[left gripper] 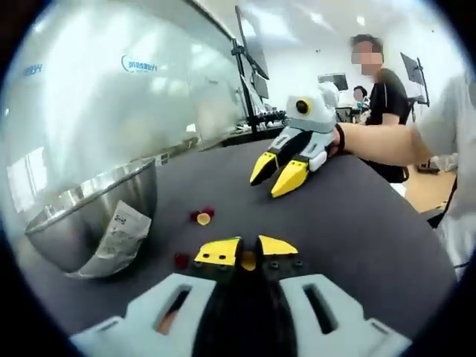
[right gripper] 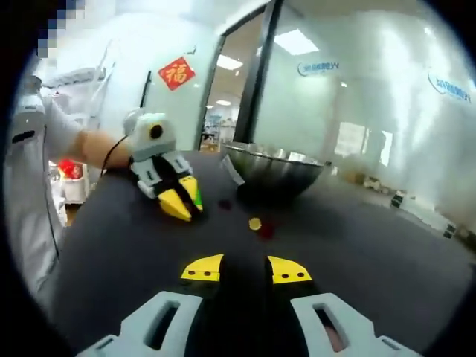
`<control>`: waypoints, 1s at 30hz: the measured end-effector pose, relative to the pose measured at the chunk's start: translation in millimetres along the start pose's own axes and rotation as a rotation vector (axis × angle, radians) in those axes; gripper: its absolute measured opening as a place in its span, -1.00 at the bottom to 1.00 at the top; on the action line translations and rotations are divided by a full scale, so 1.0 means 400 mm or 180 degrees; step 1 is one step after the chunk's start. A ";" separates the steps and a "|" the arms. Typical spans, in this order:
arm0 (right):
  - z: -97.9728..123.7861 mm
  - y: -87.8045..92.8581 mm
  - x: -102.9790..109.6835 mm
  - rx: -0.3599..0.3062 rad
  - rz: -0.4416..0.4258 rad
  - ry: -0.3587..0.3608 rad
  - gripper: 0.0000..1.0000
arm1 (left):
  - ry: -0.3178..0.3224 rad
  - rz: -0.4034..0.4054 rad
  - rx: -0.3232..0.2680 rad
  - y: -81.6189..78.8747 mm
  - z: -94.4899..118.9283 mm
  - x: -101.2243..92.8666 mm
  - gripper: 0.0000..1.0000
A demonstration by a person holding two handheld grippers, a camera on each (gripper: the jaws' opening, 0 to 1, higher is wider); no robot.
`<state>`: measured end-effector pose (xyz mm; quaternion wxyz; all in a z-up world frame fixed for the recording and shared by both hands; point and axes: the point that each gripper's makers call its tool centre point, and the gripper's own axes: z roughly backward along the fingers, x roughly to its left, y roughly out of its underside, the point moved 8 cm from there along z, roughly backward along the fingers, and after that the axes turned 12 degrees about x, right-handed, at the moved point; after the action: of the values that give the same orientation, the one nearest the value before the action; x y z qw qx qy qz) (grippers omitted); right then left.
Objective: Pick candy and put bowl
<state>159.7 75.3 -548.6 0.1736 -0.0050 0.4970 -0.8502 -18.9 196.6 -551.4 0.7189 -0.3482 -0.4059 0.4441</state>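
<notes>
A steel bowl [left gripper: 89, 223] with a paper label stands at the left on the dark table; in the right gripper view the bowl [right gripper: 275, 169] is straight ahead. My left gripper [left gripper: 248, 250] is low over the table, shut on a yellow candy [left gripper: 248, 261]. A red and a yellow candy [left gripper: 202, 216] lie ahead of it, and another red candy [left gripper: 181, 259] lies by its left jaw. My right gripper [right gripper: 245, 269] is open with nothing between its jaws, and it faces the left gripper [right gripper: 184, 201] across loose candies [right gripper: 256, 224]. The right gripper [left gripper: 277, 174] hovers at the far side.
The dark table [left gripper: 357, 230] ends at the right edge. A glass wall [left gripper: 97, 89] rises behind the bowl. Monitors on arms [left gripper: 253, 67] stand at the back. A person in black [left gripper: 390, 97] stands beyond the table.
</notes>
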 end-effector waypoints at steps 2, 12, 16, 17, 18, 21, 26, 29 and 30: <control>-0.036 -0.016 -0.025 0.0096 0.0019 0.0042 -0.67 | -0.0017 -0.0004 -0.0012 -0.006 0.008 -0.010 -0.98; -0.155 -0.077 -0.023 0.0267 -0.0016 -0.0042 -0.88 | -0.0138 0.0162 -0.0127 -0.007 0.032 0.012 -0.98; -0.148 -0.072 -0.025 0.0242 -0.0042 -0.0010 -0.90 | -0.0124 0.0158 -0.0124 -0.005 0.029 0.015 -0.98; -0.147 -0.070 -0.025 0.0223 -0.0058 -0.0019 -0.91 | -0.0120 0.0154 -0.0126 -0.005 0.028 0.014 -0.98; -0.146 -0.069 -0.025 0.0208 -0.0064 -0.0023 -0.91 | -0.0119 0.0151 -0.0130 -0.005 0.028 0.014 -0.98; -0.141 -0.066 -0.024 0.0178 -0.0075 -0.0016 -0.91 | -0.0133 0.0152 -0.0132 -0.005 0.028 0.016 -0.98; -0.108 -0.071 -0.024 -0.0080 -0.0172 -0.0051 -0.92 | -0.0247 0.0249 -0.0381 -0.027 0.058 0.041 -0.98; -0.087 -0.074 -0.028 -0.0230 -0.0271 -0.0077 -0.92 | -0.0514 0.0368 -0.0599 -0.057 0.116 0.103 -0.98; -0.083 -0.076 -0.031 -0.0264 -0.0292 -0.0080 -0.92 | -0.0584 0.0473 -0.0770 -0.076 0.138 0.126 -0.98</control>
<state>156.5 120.7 -537.9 0.1403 -0.0456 0.5288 -0.8358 -43.5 239.8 -487.8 0.5968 -0.4192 -0.4935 0.4738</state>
